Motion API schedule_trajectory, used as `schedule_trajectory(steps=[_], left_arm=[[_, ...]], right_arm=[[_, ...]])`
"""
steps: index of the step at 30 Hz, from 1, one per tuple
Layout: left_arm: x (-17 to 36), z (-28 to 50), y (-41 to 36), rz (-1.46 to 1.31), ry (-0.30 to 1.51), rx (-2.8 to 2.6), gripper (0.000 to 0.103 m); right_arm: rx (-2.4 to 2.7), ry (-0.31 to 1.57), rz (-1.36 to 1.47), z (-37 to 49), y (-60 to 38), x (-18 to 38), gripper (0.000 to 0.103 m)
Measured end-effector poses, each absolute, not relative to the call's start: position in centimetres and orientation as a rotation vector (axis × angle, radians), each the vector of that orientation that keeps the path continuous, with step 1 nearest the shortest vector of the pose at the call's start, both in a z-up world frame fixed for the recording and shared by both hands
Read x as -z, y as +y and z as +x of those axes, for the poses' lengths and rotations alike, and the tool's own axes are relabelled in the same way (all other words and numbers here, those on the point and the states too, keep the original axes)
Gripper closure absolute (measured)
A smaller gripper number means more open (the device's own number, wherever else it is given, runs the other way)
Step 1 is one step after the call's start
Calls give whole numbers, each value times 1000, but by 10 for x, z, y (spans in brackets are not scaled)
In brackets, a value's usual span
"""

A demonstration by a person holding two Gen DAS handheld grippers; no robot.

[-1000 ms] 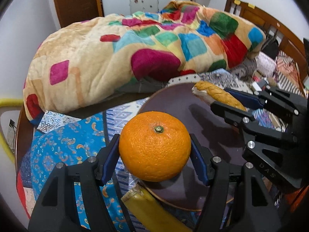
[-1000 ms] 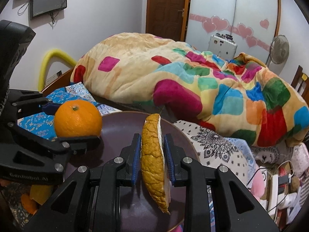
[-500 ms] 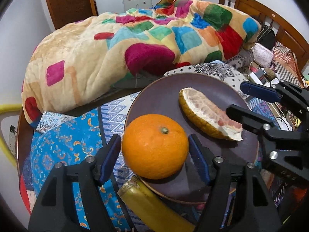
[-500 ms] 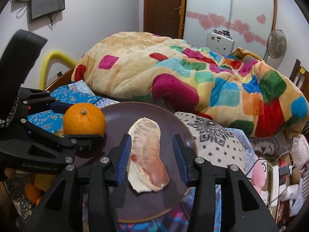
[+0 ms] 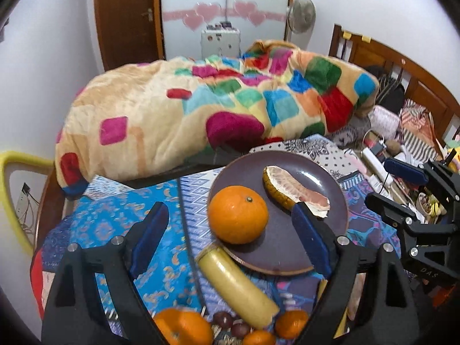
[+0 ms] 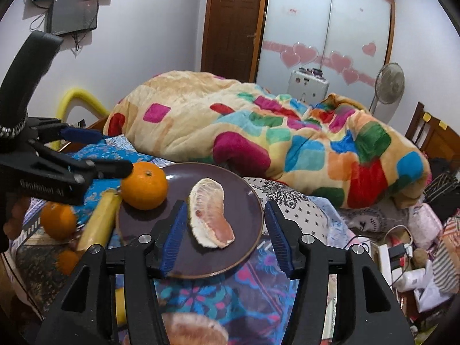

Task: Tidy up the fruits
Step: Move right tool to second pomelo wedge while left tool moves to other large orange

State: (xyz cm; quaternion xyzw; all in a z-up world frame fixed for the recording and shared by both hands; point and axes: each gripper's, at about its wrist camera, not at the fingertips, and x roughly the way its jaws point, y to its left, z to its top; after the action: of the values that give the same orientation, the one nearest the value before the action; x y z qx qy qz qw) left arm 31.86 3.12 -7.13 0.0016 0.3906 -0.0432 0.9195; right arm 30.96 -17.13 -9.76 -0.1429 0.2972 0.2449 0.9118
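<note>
1. The dark purple plate rests on a patterned blue cloth spread over the bed, just in front of the heaped patchwork blanket.
2. An orange sits at the plate's left edge, stem up. A pomelo wedge lies near the plate's middle, flesh side up, its rind underneath.
3. The left gripper hangs above the plate's near-left rim with its jaws opening wide — the orange shows between them but neither blue pad touches it; it holds nothing.
4. The right gripper hangs over the plate's near edge, its jaws opening. The wedge lies between the pads, apart from both, resting on the plate.
5. A banana lies on the cloth, one end tucked just under the plate's near-left rim.
6. Close to the left camera, more small oranges and some dark round fruits sit by the banana's other end — what carries them is blurred.
</note>
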Motion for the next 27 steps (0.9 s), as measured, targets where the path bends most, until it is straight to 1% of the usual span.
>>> schedule_trajectory(steps=[4, 5, 13, 16, 19, 27], left_arm=[[58, 286, 41, -2, 748, 58, 13], [56, 278, 43, 2, 738, 51, 13], [59, 221, 60, -11, 698, 19, 11], [70, 205, 65, -1, 702, 7, 11], [83, 191, 68, 16, 709, -1, 11], [117, 174, 76, 40, 732, -9, 11]], right_arm=[[-506, 580, -264, 285, -178, 89, 40], [-507, 574, -253, 281, -180, 88, 39], [-489, 573, -215, 242, -188, 103, 34], [-485, 583, -214, 230, -188, 114, 31], [-475, 599, -227, 220, -184, 128, 29], [-429, 680, -245, 220, -180, 171, 28]])
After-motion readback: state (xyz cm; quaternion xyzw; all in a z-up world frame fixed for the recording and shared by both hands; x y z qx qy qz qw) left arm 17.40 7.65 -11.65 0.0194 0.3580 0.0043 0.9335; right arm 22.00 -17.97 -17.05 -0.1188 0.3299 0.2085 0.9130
